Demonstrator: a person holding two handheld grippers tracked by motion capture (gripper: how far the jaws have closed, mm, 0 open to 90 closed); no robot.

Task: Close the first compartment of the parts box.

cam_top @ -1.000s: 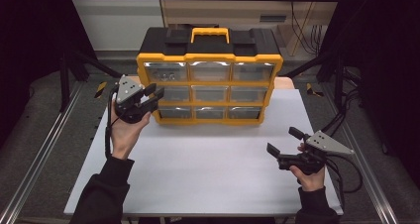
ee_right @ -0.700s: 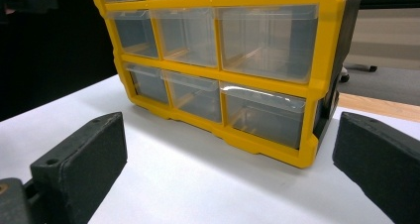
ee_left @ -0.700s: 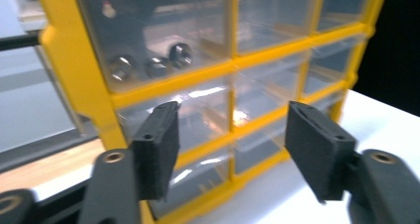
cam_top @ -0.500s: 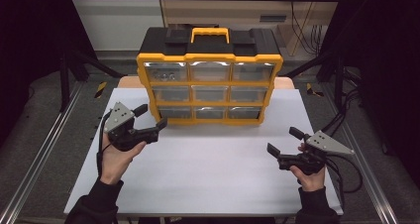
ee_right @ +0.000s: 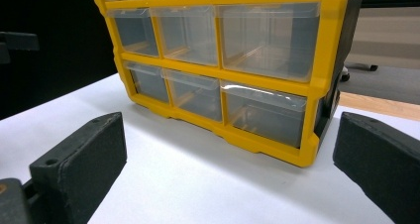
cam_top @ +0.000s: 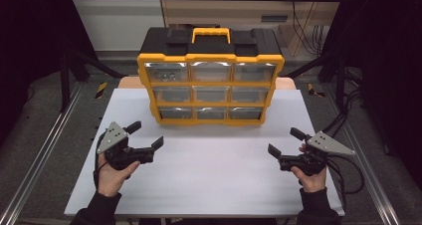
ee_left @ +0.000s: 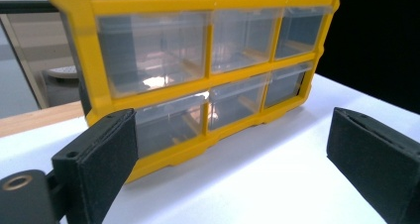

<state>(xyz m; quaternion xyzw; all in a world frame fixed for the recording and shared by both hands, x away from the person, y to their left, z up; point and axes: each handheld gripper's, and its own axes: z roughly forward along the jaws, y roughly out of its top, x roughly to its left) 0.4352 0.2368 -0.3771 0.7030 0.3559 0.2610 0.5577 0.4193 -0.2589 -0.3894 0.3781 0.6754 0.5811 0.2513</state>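
The organizer [cam_top: 211, 75] is standing at the table's [cam_top: 209, 185] far edge. The left gripper [cam_top: 147, 140], jaws just opening and empty, and the spread right gripper [cam_top: 284, 143] are hovering well short of it.

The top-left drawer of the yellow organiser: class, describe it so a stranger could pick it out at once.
On the white table stands a yellow and black drawer cabinet with a yellow carry handle and nine clear drawers in three rows. Look along the top row to its left end for the top-left drawer. It alone has small items visible inside; its neighbours look empty.
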